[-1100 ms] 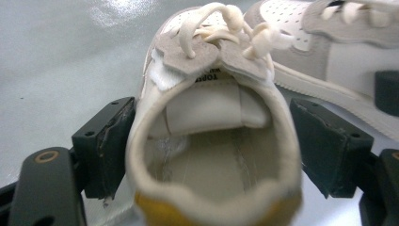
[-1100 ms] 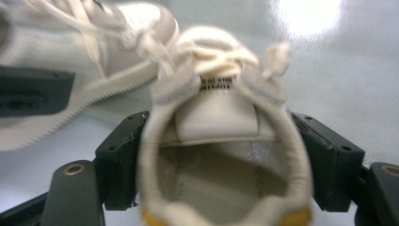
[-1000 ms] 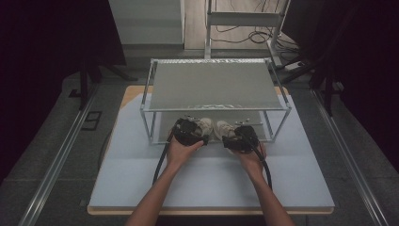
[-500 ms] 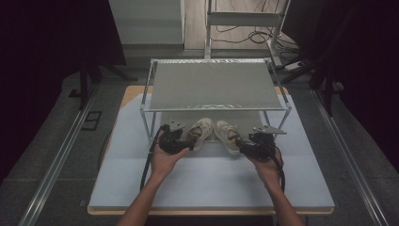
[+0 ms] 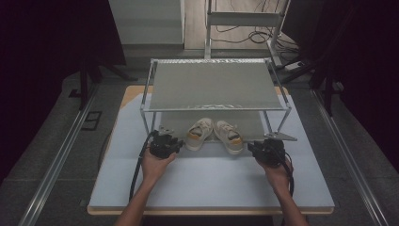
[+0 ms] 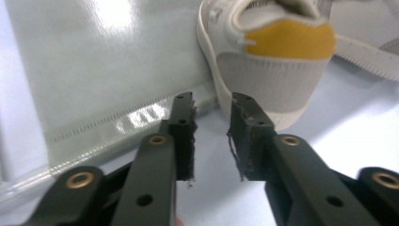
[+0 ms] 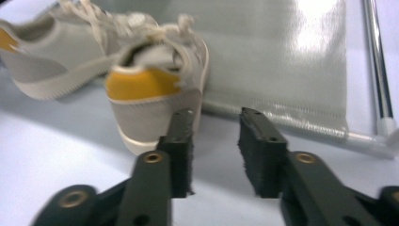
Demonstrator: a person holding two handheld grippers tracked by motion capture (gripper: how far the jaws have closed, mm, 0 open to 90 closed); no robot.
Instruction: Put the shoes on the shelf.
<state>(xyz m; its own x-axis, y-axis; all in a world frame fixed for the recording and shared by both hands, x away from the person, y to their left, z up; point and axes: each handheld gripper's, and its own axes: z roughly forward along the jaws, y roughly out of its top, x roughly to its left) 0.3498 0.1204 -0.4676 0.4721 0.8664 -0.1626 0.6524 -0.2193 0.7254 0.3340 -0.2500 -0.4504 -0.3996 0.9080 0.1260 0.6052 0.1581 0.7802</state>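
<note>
A pair of off-white sneakers with yellow heel patches stands heel-out at the front edge of a rack's lower shelf: the left shoe [image 5: 198,133] [image 6: 277,61] and the right shoe [image 5: 229,136] [image 7: 150,94]. My left gripper [image 5: 173,144] [image 6: 211,103] lies on the table just left of the left shoe, apart from its heel. My right gripper [image 5: 255,149] [image 7: 216,117] rests to the right of the right shoe, also clear of it. Both pairs of jaws have just been closing; a narrow gap remains and nothing is between them.
The metal rack [image 5: 211,84] stands across the middle of the pale table board [image 5: 211,183], its thin front legs [image 5: 143,122] close to each gripper. The glossy lower shelf sheet [image 6: 108,70] [image 7: 291,61] lies behind the shoes. Cables trail from both grippers toward the near edge.
Both hands have drawn back from the shoes and apart, left one leftward, right one rightward. The shoes, earlier covered by the grippers, now stand free, and both jaw gaps have narrowed.
</note>
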